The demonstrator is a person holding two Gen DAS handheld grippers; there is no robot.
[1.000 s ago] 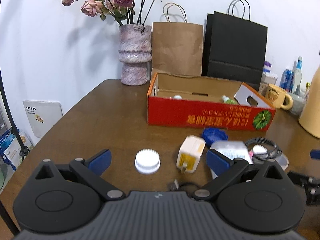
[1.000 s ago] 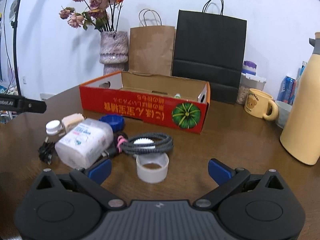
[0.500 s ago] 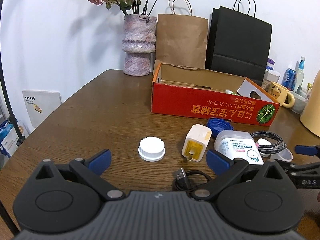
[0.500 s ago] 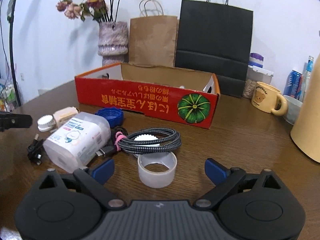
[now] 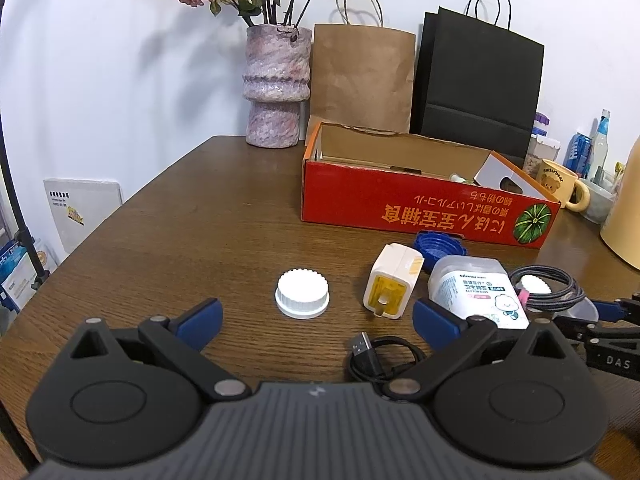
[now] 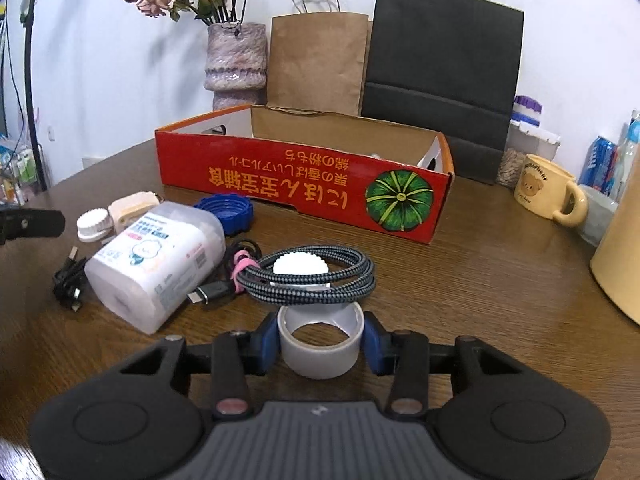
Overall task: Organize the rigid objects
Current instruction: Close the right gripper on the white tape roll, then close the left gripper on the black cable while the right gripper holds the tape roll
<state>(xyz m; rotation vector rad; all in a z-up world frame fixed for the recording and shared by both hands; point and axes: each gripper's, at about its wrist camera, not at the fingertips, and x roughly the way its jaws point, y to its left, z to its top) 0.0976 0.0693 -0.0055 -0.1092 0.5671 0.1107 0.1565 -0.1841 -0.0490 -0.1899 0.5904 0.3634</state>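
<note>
My right gripper [image 6: 321,340] has its jaws closing on a grey tape roll [image 6: 320,356] that stands on the table; both blue pads touch its sides. Just beyond the roll lie a coiled braided cable [image 6: 312,280] with a white cap [image 6: 300,266] inside it, a clear cotton-swab box [image 6: 156,260] and a blue lid [image 6: 228,210]. My left gripper [image 5: 316,320] stands open and holds nothing; another white cap [image 5: 302,294] lies just ahead of it, with a white charger [image 5: 394,284] to its right. The open red cardboard box [image 5: 420,208] stands behind them.
A black USB cable [image 5: 376,356] lies near my left gripper. A stone vase [image 5: 276,88], a brown bag [image 5: 360,80] and a black bag [image 5: 476,88] line the wall. A yellow mug [image 6: 548,190] and a yellow jug [image 6: 620,272] stand at the right.
The right gripper's jaws came together from wide open onto the tape roll's sides after edging forward around it. The left gripper stays open and has hardly moved.
</note>
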